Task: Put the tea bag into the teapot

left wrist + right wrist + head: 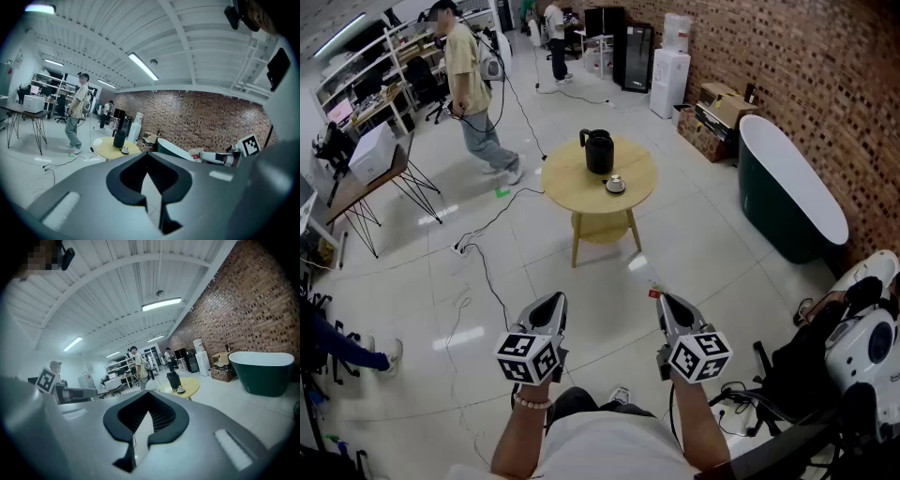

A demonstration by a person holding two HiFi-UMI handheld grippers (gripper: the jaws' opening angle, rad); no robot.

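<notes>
- Open workroom: pale glossy floor (703, 253), brick wall (825, 75) along the right side.
- Nearest, low in the head view, both tools were held side by side above the floor, pointing slightly downward toward the middle of the room.
- Left hand-held gripper (552, 299): jaws pressed together, nothing between them in its own view.
- Right hand-held gripper (663, 298): jaws pressed together. A small pale piece with a red mark, which looked like the tea bag (654, 292), was pinched at the tips. It was too small to make out in detail.
- A black cable (484, 274) trailed over the floor ahead of the left tool.
- Farther on, well apart from both tools, stood a round wooden surface (567, 192).
- Black teapot (599, 152) stood upright on the far half of the surface, handle toward the left of the head view.
- A small dish (615, 185) sat just beside the teapot, on its near right.
- Right of the surface, against the brick wall, lay a dark green bathtub (787, 187) with a white inside.
- Beyond the surface, on the left, a person (473, 94) in a beige shirt stood mid-stride.
- A second person (555, 37) stood at the far end of the room.
</notes>
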